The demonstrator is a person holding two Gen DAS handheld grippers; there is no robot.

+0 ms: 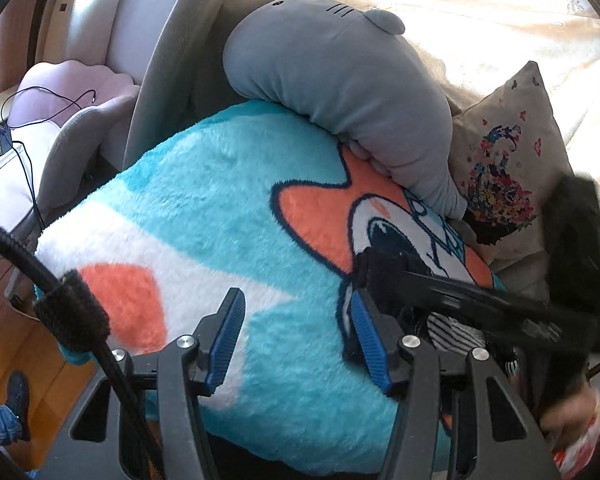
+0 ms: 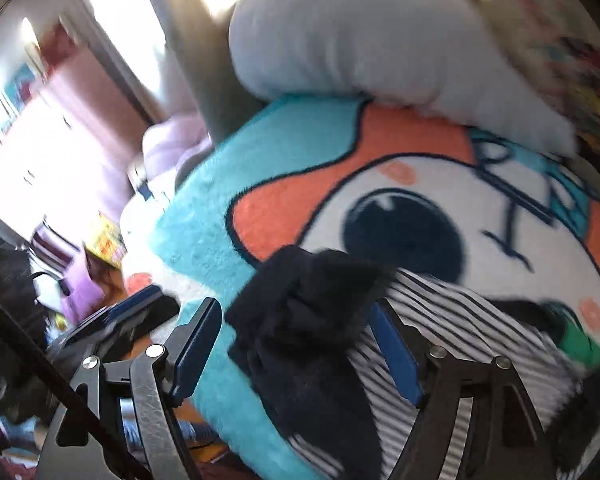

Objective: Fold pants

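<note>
Pants (image 2: 312,320) lie bunched between spread right gripper (image 2: 296,344) fingers.

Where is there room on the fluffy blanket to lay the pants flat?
The blue-and-white stretch of the blanket ahead of the left gripper is bare. Farther back it is crowded: the gray plush, the flowered pillow, and the striped pants by the right gripper.

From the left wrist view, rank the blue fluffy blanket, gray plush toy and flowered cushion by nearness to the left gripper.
1. Blue fluffy blanket: directly under and ahead of the left gripper.
2. Gray plush toy: beyond, on the blanket's far edge.
3. Flowered cushion: far right, behind the toy's tail end.
</note>
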